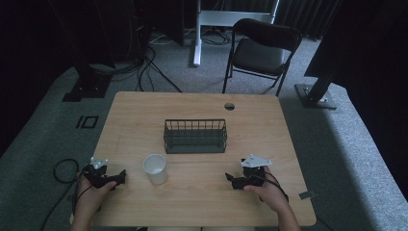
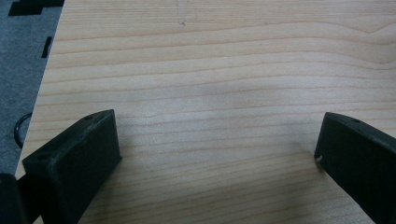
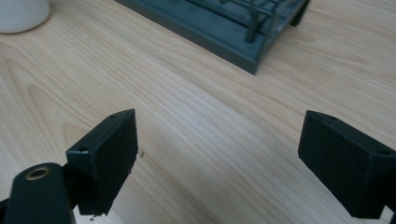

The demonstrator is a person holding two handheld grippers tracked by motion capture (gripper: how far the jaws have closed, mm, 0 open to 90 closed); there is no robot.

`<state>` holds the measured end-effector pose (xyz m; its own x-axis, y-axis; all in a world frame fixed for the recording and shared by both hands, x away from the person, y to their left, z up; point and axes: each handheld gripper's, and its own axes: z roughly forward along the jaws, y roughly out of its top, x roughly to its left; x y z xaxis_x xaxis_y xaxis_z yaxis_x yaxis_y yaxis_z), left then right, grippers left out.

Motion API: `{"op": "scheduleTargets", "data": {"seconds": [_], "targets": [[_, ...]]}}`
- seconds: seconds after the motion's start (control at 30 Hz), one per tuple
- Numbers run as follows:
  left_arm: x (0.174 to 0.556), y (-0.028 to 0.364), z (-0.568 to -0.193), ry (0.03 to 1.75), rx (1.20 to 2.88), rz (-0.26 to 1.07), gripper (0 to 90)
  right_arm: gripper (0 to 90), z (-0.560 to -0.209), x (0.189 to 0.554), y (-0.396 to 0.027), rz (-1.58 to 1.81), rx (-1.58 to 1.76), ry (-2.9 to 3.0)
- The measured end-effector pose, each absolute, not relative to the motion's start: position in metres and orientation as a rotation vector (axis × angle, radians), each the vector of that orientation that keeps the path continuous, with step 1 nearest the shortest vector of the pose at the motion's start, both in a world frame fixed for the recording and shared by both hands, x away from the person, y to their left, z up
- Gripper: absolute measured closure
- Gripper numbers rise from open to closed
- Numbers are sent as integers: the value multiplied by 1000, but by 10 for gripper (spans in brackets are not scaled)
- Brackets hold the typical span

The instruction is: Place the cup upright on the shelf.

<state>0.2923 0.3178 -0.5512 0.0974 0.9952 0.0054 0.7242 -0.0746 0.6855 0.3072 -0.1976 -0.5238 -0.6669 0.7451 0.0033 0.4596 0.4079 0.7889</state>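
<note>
Both the left gripper [image 1: 121, 175] and right gripper [image 1: 230, 179] rest with jaws wide apart, empty, flanking the white cup [image 1: 155, 168].

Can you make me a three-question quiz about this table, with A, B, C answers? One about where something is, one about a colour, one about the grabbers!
1. Where does the white plastic cup stand?
A. inside the basket
B. on the wooden table, in front of the dark wire basket
C. on the chair

2. What colour is the cup?
A. white
B. red
C. green

3. How are the left gripper and right gripper?
A. both shut
B. holding the cup
C. both open, holding nothing

Answers: 1 B, it stands on bare wood; 2 A, it looks white; 3 C, wood shows between the jaws.
</note>
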Motion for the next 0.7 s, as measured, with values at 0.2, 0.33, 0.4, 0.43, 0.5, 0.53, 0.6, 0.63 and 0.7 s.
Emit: {"op": "scheduleTargets", "data": {"seconds": [0.2,0.33,0.4,0.43,0.5,0.53,0.6,0.63,0.7], "targets": [[292,318,-551,1680,1856,672,3,117,-520,308,-189,1154,1002,2331],[292,318,-551,1680,1856,672,3,118,-517,308,-182,1168,970,2338],[292,318,-551,1680,1856,672,3,118,-515,308,-178,1178,954,2343],[292,318,-551,1680,1855,672,3,118,-515,308,-175,1184,947,2347],[292,318,-551,1680,1855,672,3,118,-514,308,-171,1189,929,2355],[292,318,-551,1680,1856,672,3,118,-514,308,-169,1191,922,2359],[292,318,-551,1680,1855,672,3,118,-513,309,-164,1196,904,2367],[292,318,-551,1679,1856,672,3,117,-513,309,-162,1201,893,2374],[292,318,-551,1680,1855,672,3,118,-512,309,-158,1214,881,2380]]}}
